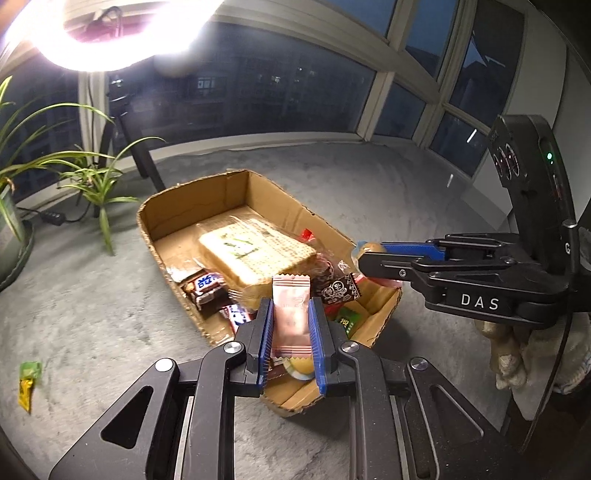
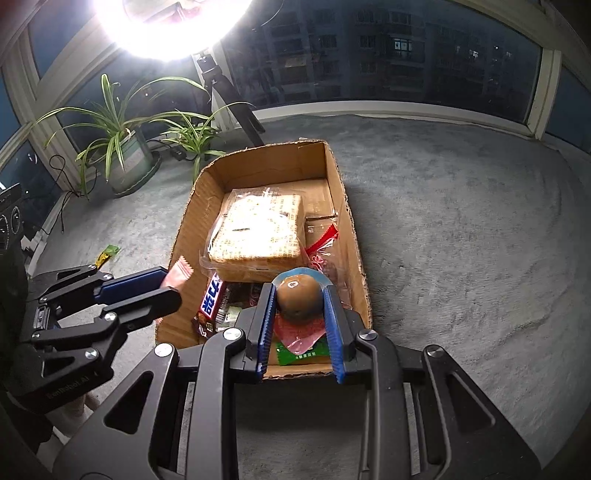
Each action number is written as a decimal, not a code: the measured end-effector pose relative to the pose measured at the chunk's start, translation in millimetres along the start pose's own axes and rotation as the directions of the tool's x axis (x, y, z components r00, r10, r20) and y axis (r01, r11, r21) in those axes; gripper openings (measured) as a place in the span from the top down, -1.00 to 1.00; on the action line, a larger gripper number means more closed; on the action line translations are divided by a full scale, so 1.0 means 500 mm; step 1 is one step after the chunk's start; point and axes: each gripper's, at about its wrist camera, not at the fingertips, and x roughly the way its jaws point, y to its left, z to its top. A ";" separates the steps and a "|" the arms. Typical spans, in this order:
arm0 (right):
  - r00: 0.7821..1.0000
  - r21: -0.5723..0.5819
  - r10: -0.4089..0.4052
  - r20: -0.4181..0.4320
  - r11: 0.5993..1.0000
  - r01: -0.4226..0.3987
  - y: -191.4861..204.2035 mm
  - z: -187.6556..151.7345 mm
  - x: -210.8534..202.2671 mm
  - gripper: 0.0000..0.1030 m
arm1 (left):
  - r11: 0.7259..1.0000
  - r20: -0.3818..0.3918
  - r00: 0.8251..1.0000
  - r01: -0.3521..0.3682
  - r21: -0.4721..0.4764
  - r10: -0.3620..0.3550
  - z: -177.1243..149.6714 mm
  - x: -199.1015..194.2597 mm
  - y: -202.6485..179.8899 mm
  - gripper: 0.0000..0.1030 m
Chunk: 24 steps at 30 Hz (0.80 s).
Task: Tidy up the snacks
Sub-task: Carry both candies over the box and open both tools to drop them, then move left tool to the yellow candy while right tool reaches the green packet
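Note:
An open cardboard box (image 1: 192, 199) (image 2: 207, 192) stands on grey carpet and holds a large cracker pack (image 1: 255, 251) (image 2: 258, 232), chocolate bars (image 1: 207, 284) (image 2: 211, 297) and small green packets (image 2: 306, 350). My left gripper (image 1: 291, 314) is shut on a pink snack sachet (image 1: 291, 317), held upright over the box's near end; it shows at the left in the right wrist view (image 2: 173, 284). My right gripper (image 2: 300, 302) is shut on a round brown bun in clear wrap (image 2: 298, 297), above the box's near right corner; it shows at the right in the left wrist view (image 1: 364, 254).
A green-and-yellow packet (image 1: 27, 380) (image 2: 107, 254) lies on the carpet left of the box. Potted spider plants (image 1: 88, 177) (image 2: 122, 147) and a lamp tripod (image 2: 236, 107) stand by the windows behind. A bright ring light (image 2: 170, 22) glares overhead.

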 end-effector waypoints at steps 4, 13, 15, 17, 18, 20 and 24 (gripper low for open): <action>1.000 0.007 0.005 -0.001 1.000 -0.005 -0.003 -0.001 0.001 0.48 | 1.000 -0.005 1.000 -0.018 0.011 0.018 0.002 0.009 -0.009 0.65; 0.999 0.022 -0.013 0.034 1.000 0.012 -0.004 -0.002 -0.017 -0.05 | 0.999 0.000 0.999 -0.036 0.023 0.036 0.002 0.003 -0.017 0.04; 0.999 0.023 -0.025 0.037 0.999 0.024 -0.003 0.000 -0.020 -0.06 | 0.999 0.004 0.999 -0.044 0.019 0.044 0.004 0.001 -0.016 0.00; 0.999 0.024 -0.031 0.037 0.999 0.030 -0.002 0.002 -0.022 -0.32 | 0.998 0.002 0.999 -0.052 0.018 0.052 0.005 -0.001 -0.015 -0.19; 0.999 0.022 -0.030 0.044 0.999 0.029 0.001 0.002 -0.025 -0.40 | 0.998 0.003 0.998 -0.058 0.018 0.058 0.004 -0.003 -0.015 -0.23; 0.997 0.019 -0.041 0.061 0.999 0.040 0.006 0.003 -0.032 -0.48 | 0.998 0.008 0.998 -0.062 0.016 0.062 0.002 -0.009 -0.013 -0.25; 0.996 0.025 -0.024 0.081 0.999 0.022 0.019 0.010 -0.042 -0.48 | 0.998 0.018 0.997 -0.069 -0.001 0.069 -0.004 -0.027 0.002 -0.25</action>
